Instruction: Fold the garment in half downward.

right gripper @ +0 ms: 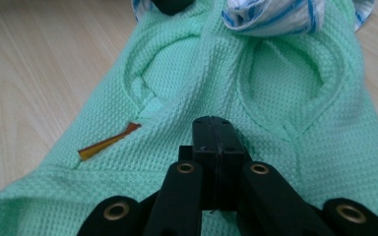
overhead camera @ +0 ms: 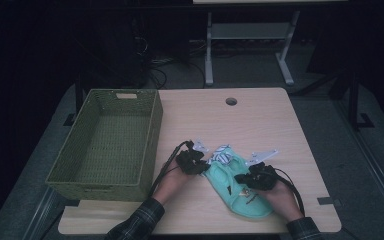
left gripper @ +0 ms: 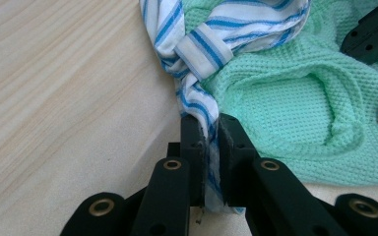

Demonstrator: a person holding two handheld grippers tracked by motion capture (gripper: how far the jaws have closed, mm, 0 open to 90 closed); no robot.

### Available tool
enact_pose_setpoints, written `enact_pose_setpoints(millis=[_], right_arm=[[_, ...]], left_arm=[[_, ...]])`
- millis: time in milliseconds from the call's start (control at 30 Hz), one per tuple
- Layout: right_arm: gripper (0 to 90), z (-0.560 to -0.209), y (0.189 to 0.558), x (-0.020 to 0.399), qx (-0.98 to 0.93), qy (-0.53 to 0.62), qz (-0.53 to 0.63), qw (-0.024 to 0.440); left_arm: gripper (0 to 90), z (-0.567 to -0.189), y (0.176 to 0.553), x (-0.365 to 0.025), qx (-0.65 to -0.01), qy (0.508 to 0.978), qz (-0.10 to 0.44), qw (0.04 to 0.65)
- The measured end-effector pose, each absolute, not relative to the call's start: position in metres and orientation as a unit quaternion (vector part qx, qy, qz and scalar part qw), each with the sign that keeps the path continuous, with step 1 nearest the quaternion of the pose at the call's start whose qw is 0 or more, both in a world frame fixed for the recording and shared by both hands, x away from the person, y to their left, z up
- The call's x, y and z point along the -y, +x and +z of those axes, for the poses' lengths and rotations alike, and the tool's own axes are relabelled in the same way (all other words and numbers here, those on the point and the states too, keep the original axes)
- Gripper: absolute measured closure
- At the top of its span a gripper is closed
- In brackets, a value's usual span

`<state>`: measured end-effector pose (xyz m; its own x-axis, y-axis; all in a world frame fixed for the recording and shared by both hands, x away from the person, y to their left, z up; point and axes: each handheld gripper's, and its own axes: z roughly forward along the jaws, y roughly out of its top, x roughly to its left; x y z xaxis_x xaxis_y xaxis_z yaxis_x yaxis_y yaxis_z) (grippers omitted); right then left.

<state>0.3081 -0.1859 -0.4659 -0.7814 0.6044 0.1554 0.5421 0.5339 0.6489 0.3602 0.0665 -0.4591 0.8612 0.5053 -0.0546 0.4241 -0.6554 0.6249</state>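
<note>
A mint green knitted garment (overhead camera: 236,194) (left gripper: 295,113) (right gripper: 300,128) lies flat on the wooden table (overhead camera: 250,120), with a small brown tag (right gripper: 109,141) on it. A white cloth with blue stripes (overhead camera: 223,156) (left gripper: 236,29) (right gripper: 270,14) lies bunched at the garment's far end. My left gripper (overhead camera: 192,161) (left gripper: 209,132) is shut on a twisted edge of the striped cloth, low over the table. My right gripper (overhead camera: 255,177) (right gripper: 215,125) is over the middle of the green garment, jaws pressed together with nothing visible between them.
An empty green woven basket (overhead camera: 155,132) stands on the table's left side, close to my left hand. A round cable hole (overhead camera: 231,101) is near the far edge. Bare tabletop lies beyond and to the right of the garment.
</note>
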Motion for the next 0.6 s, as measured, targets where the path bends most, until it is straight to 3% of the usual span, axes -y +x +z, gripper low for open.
enact_pose_setpoints(millis=[600], right_arm=[[89.6,-0.466,0.313,0.181,-0.875,0.326,0.354,0.054]], left_arm=[[83.0,-0.428,0.362,-0.077,-0.269,0.873,0.049,0.404]])
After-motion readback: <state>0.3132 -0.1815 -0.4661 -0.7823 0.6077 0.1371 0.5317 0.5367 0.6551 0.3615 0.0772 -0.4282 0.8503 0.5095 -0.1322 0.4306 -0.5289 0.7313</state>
